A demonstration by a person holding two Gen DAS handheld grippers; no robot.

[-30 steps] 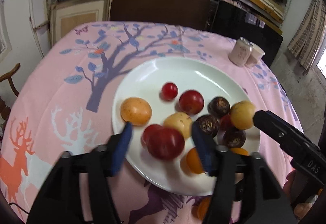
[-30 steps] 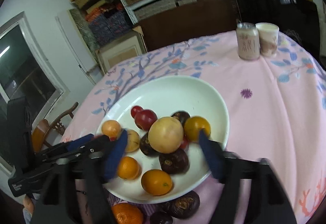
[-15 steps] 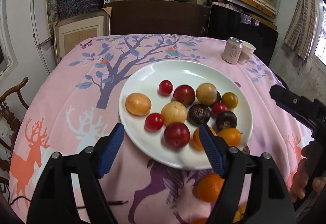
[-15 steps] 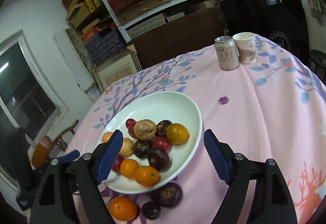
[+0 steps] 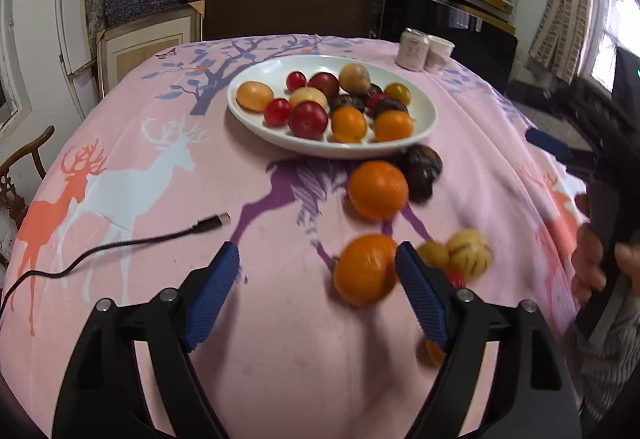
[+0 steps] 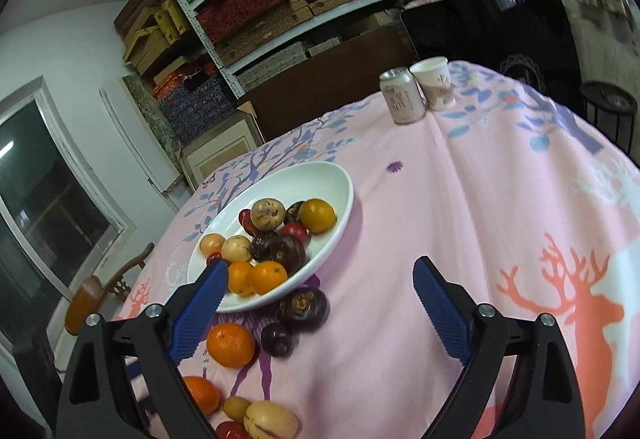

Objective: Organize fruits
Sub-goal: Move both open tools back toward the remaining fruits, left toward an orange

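1. Two black grippers with blue pads are seen: left gripper (image 5: pixel 316 271) and right gripper (image 6: pixel 320 285), jaws just widened, nothing grasped.
2. One white oval plate (image 6: pixel 340 195) of mixed fruits is set far left.
3. Two loose oranges (image 5: pixel 378 190) are counted near it.

The table is covered by a pink cloth (image 5: pixel 168 175) printed with deer and trees. Directly on it: a white plate (image 5: pixel 424 115) of fruit at centre; a can (image 5: pixel 414 49) and a cup (image 5: pixel 438 53), touching, at far right; a black cable (image 5: pixel 120 243) at near left; loose oranges (image 5: pixel 378 191), dark fruits (image 5: pixel 424 167) and a striped yellow fruit (image 5: pixel 468 253) near the plate's near side.
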